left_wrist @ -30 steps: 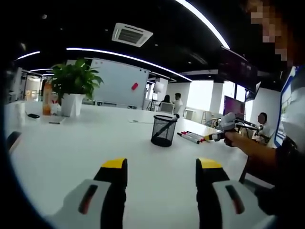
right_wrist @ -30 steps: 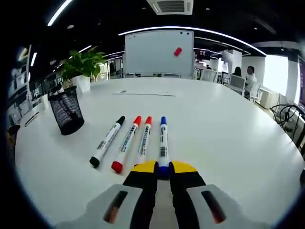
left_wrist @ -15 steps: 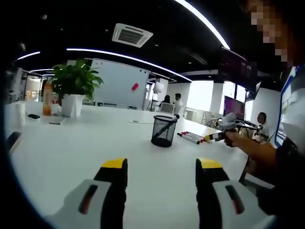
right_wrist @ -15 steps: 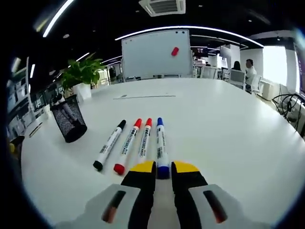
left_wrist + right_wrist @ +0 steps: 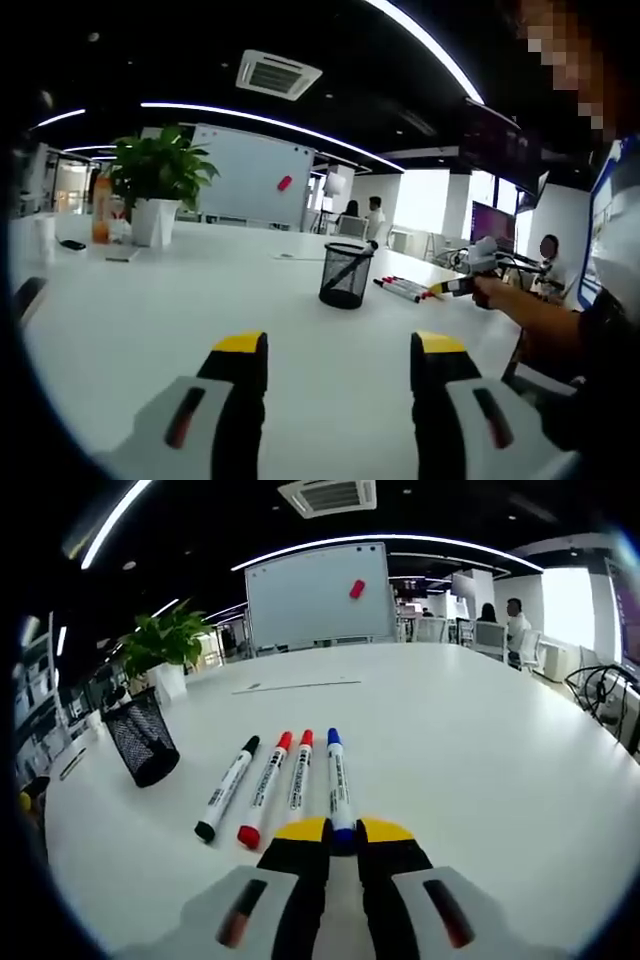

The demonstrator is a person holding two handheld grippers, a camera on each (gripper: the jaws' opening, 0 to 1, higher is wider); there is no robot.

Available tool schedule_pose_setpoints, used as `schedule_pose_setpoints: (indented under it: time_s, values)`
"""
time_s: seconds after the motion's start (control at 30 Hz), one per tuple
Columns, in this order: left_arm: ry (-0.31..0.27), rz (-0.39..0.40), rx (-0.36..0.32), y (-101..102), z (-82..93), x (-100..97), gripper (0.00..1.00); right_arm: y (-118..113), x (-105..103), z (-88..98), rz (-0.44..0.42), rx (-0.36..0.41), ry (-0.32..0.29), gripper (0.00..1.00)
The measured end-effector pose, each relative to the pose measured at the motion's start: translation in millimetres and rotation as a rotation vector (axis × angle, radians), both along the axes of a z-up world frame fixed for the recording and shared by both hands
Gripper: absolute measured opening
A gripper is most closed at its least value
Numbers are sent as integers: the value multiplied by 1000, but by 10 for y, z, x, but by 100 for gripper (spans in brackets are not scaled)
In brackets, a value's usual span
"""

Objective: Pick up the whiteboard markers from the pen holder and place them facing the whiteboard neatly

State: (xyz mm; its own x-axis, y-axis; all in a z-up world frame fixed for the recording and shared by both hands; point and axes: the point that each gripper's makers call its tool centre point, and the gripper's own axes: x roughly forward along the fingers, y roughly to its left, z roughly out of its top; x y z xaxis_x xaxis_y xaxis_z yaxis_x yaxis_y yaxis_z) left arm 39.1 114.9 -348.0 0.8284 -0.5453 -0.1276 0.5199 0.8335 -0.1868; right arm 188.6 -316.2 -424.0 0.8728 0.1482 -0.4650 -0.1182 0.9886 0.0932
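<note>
In the right gripper view, several whiteboard markers lie side by side on the white table, caps toward the whiteboard [image 5: 315, 595]: a black one [image 5: 228, 788], two red ones [image 5: 265, 785] [image 5: 300, 775] and a blue marker [image 5: 336, 780]. My right gripper [image 5: 343, 832] is shut on the blue marker's rear end, which rests low at the table. The black mesh pen holder [image 5: 140, 742] stands to the left. In the left gripper view my left gripper [image 5: 340, 350] is open above bare table, well short of the pen holder [image 5: 345, 277], which has one marker [image 5: 364, 248] leaning out of it.
A potted plant [image 5: 155, 185] and an orange bottle [image 5: 100, 205] stand at the far left of the table [image 5: 150, 320]. A person's hand holds the right gripper [image 5: 462, 285] beside the laid markers [image 5: 400, 288]. People sit in the background.
The right gripper view has tilted slightly, with the blue marker still between the jaws in line with the others. The left gripper has stayed put.
</note>
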Motion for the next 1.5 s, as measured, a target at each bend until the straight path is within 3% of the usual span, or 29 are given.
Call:
schedule_pose_setpoints:
  time_s: [0.43,0.7,0.9,1.13,1.5]
  values:
    - [-10,6,-7,26,33,-13,59,-5,-23,107,-17,99,-16,27]
    - [-14,3,-10,36,44,-47,59,23,-42,390,-15,100,-94,38]
    - [-16,-1,-10,36,51,-54,59,138,-87,563,36,72,-123,39]
    - [-11,-2,-11,34,38,-58,59,408,-182,825,144,-28,-171,40]
    - [-10,4,-11,55,48,-60,59,679,-283,1136,244,-40,-253,40]
